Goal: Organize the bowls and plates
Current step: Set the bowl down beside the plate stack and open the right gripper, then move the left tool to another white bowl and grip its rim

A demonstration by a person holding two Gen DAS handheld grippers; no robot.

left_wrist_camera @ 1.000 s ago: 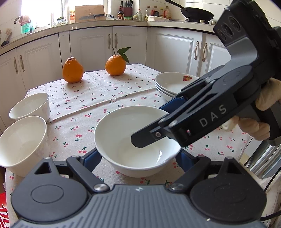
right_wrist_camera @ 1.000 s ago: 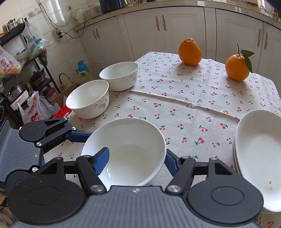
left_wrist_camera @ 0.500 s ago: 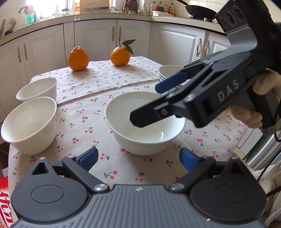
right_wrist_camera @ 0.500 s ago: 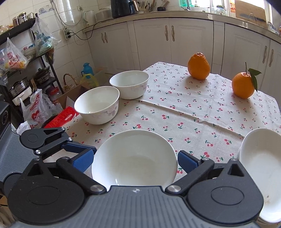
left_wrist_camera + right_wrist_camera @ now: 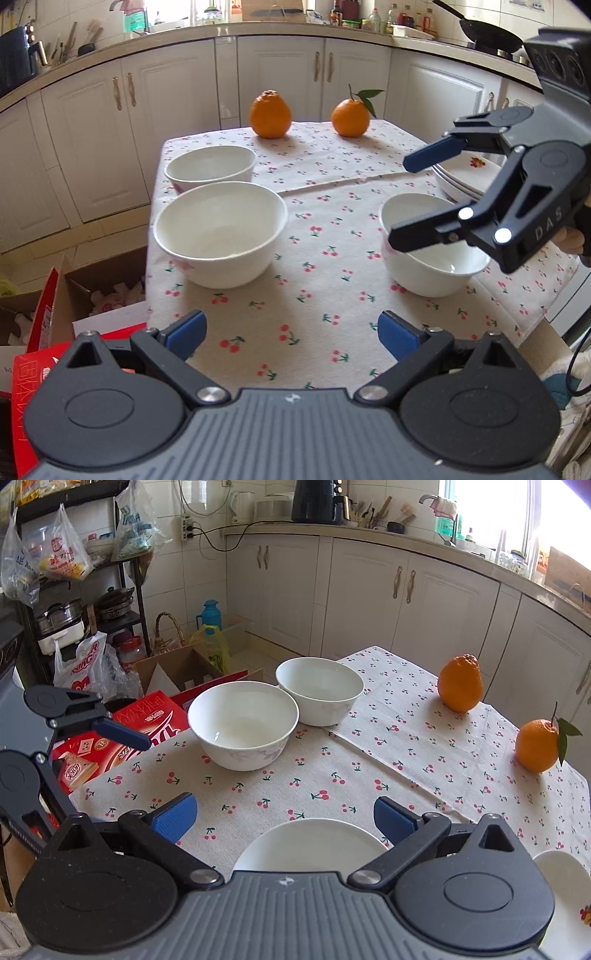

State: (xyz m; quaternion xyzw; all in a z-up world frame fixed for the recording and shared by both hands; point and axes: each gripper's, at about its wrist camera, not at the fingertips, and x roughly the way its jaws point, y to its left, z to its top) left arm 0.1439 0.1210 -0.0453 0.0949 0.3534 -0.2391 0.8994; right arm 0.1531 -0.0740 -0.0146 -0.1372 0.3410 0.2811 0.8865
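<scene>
Three white bowls stand on the cherry-print tablecloth [image 5: 314, 258]. In the left wrist view a large bowl [image 5: 221, 236] is left of centre, a second bowl [image 5: 210, 166] behind it, and a third bowl [image 5: 432, 254] at the right under the right gripper's fingers [image 5: 432, 158]. A stack of white plates [image 5: 465, 177] lies behind it. My left gripper [image 5: 291, 332] is open and empty above the table's near edge. My right gripper [image 5: 284, 814] is open and empty, just above the third bowl [image 5: 310, 845]. The two other bowls, the nearer one [image 5: 243, 723] and the farther one [image 5: 319, 688], stand ahead of it.
Two oranges, a plain one [image 5: 269, 114] and one with a leaf [image 5: 351, 116], sit at the table's far end. Cardboard and red boxes [image 5: 55, 332] lie on the floor left of the table. White kitchen cabinets [image 5: 280, 77] stand behind. A shelf rack with bags [image 5: 66, 590] is at the far left.
Both grippers have drawn back and up from the third bowl, which stays on the table. The left gripper has swung left, bringing the two other bowls to centre.
</scene>
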